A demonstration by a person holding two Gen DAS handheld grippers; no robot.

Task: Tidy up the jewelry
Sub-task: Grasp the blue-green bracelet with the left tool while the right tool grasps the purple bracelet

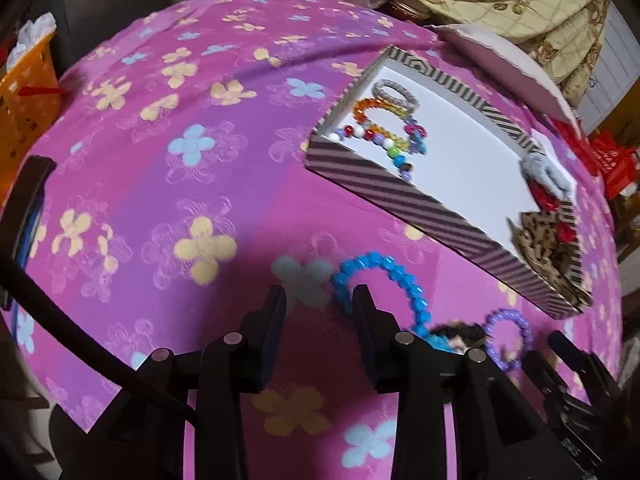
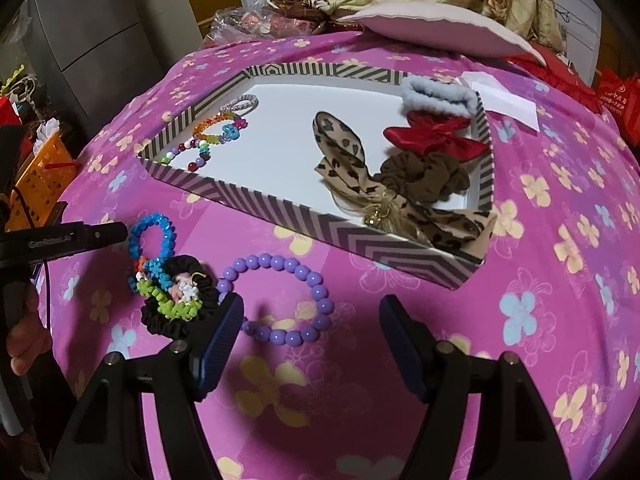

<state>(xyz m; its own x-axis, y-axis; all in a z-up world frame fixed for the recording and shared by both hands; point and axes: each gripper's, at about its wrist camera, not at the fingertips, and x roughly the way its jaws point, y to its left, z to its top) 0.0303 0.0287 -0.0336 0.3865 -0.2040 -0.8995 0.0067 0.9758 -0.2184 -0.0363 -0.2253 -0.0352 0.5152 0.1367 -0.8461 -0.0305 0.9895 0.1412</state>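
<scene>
Several pieces boxed, a handful still loose on the cloth-covered desk.
Striped box (image 2: 248,204), ahead of both grippers, holds bead bracelets (image 2: 200,140), bows and scrunchies (image 2: 424,176). Blue bracelet (image 1: 384,276) lies at the left hand-held gripper (image 1: 320,300) tips; purple bracelet (image 2: 280,300) and black scrunchie (image 2: 176,308) by the right hand-held gripper (image 2: 312,316). Both stand open, holding nothing.

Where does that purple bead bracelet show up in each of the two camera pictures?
Left wrist view: the purple bead bracelet lies low at the right, on the pink flowered cloth, partly hidden behind the gripper's frame.
Right wrist view: the purple bead bracelet lies below the middle, whole, just ahead of the open right gripper.
Shared landmark: the striped box, beyond the bracelet in both views.
</scene>
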